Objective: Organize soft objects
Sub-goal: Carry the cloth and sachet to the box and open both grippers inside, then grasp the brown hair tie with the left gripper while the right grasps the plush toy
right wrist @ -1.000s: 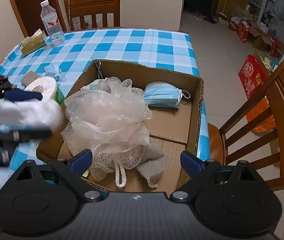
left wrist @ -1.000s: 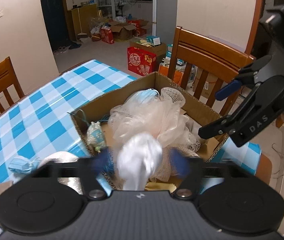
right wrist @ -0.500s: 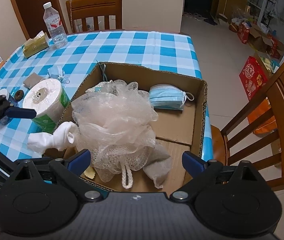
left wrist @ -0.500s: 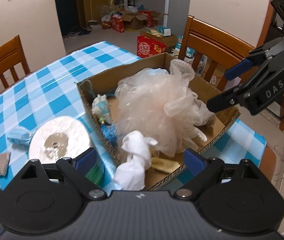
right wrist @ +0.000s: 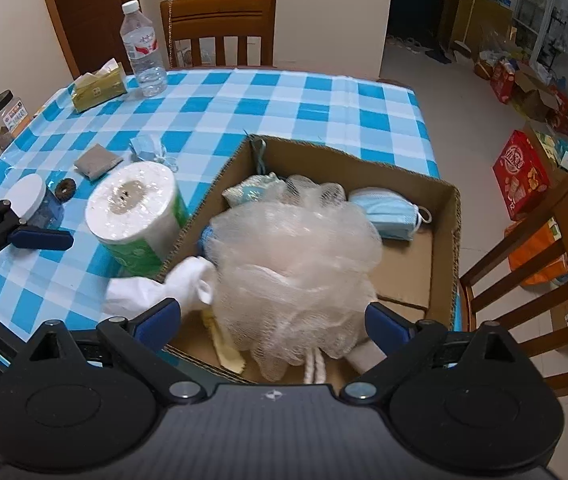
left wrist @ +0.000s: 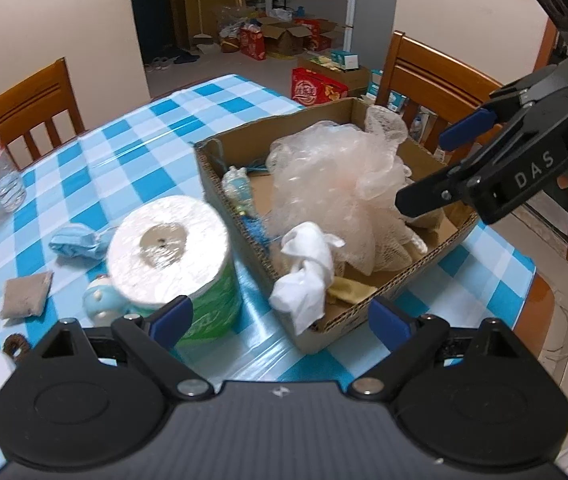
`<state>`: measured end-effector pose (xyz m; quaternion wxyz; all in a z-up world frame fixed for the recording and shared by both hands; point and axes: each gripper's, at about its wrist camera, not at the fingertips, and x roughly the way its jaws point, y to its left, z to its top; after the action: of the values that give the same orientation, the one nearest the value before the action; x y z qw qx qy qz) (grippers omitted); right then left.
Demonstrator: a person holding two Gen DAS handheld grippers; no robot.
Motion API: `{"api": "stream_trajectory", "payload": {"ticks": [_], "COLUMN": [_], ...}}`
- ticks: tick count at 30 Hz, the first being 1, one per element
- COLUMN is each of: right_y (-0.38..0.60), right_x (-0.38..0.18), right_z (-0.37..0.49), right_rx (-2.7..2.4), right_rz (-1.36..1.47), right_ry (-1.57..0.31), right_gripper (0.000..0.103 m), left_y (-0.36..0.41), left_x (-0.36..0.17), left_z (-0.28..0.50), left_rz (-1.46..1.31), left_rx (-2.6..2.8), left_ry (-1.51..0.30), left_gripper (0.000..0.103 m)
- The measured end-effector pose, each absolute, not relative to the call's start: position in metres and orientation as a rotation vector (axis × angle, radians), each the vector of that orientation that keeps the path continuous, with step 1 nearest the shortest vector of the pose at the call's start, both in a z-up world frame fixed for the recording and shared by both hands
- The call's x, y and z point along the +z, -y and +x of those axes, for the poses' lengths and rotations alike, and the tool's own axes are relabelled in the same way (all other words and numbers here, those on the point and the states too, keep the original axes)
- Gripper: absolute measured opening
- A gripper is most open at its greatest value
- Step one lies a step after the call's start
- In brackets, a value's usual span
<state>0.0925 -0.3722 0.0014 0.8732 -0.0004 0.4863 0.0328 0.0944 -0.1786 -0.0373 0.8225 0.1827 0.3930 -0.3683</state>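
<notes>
A cardboard box (left wrist: 400, 276) (right wrist: 454, 216) on the blue checked table holds a pale mesh bath pouf (left wrist: 336, 184) (right wrist: 296, 256), a blue face mask (right wrist: 388, 212) and other soft items. A white cloth (left wrist: 308, 272) (right wrist: 164, 288) hangs over the box's near corner wall, half outside. My left gripper (left wrist: 280, 316) is open and empty, back from the box. My right gripper (right wrist: 274, 318) is open and empty above the box's near end; it also shows in the left wrist view (left wrist: 456, 168).
A toilet paper roll (left wrist: 172, 252) (right wrist: 136, 212) stands beside the box. A crumpled blue mask (left wrist: 72, 240) (right wrist: 146, 148), a grey pad (left wrist: 24, 292) (right wrist: 96, 160), a water bottle (right wrist: 144, 52), a tissue pack (right wrist: 98, 86) and jars (right wrist: 32, 200) lie on the table. Wooden chairs (right wrist: 544, 280) surround it.
My left gripper opened and let go of the white cloth onto the box's corner wall, then drew back and left. The right gripper stayed open over the box.
</notes>
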Motion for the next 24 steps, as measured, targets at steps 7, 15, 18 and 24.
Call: {"api": "stream_trajectory", "payload": {"ticks": [7,15,18,24], "right_y": [0.339,0.279,0.252,0.214], "right_x": [0.015,0.027,0.028,0.025], "right_z": [0.100,0.119,0.129,0.147], "right_rx": [0.064,0.049,0.043,0.061], "right_rz": [0.001,-0.014,-0.019,-0.026], "right_ry": [-0.984,-0.958,-0.950,-0.963], "right_gripper": [0.102,0.103,0.103,0.103], "left_y": [0.149,0.087,0.060,0.022], "left_x": [-0.029,-0.017,-0.015,-0.011], "left_z": [0.095,0.108,0.115,0.131], "left_rz": [0.382,0.373,0.366,0.364], "left_rx": [-0.739,-0.694,-0.688,-0.659], "left_ry": [-0.841,-0.832,-0.823,-0.815], "left_gripper": [0.095,0.095,0.095,0.095]}}
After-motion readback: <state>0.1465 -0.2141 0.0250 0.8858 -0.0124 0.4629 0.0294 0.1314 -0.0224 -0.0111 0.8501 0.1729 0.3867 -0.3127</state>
